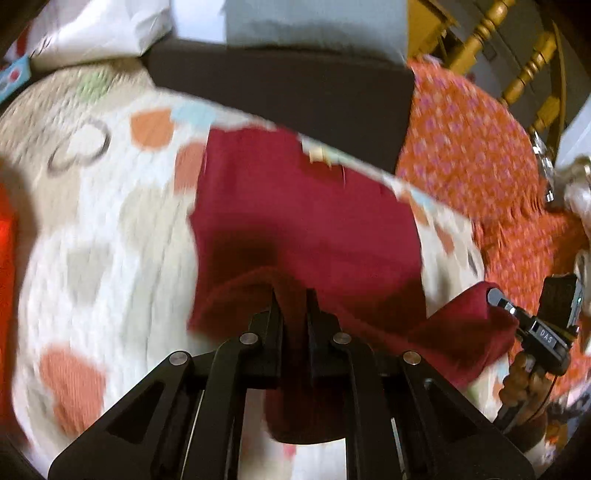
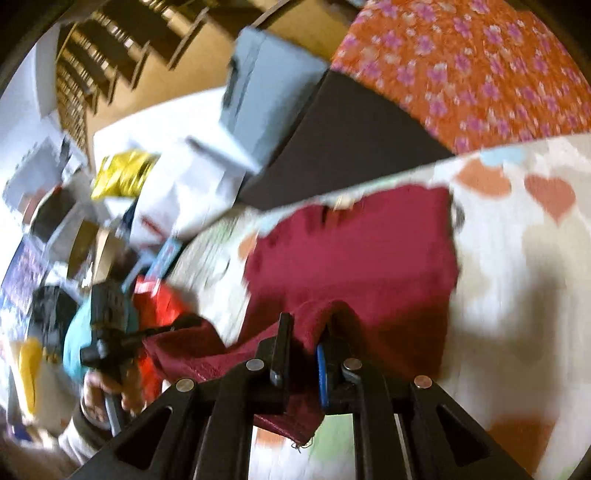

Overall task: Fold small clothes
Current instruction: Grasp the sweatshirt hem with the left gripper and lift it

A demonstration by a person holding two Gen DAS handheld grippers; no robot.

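Observation:
A dark red small garment (image 1: 306, 221) lies on a white quilt with heart prints (image 1: 110, 229); its near edge is lifted. My left gripper (image 1: 294, 299) is shut on the near edge of the garment, which bunches between the fingers. My right gripper (image 2: 308, 325) is shut on another part of the same near edge (image 2: 354, 258). The right gripper also shows at the right of the left wrist view (image 1: 495, 299), pinching a corner. The left gripper shows at the left of the right wrist view (image 2: 173, 328). Both frames are blurred.
A dark flat board (image 1: 288, 88) lies behind the garment with a grey box (image 1: 314, 22) on it. An orange floral cloth (image 1: 476, 155) lies to the right. A wooden chair (image 1: 524, 66) stands beyond. Boxes and clutter (image 2: 122, 177) lie at the left.

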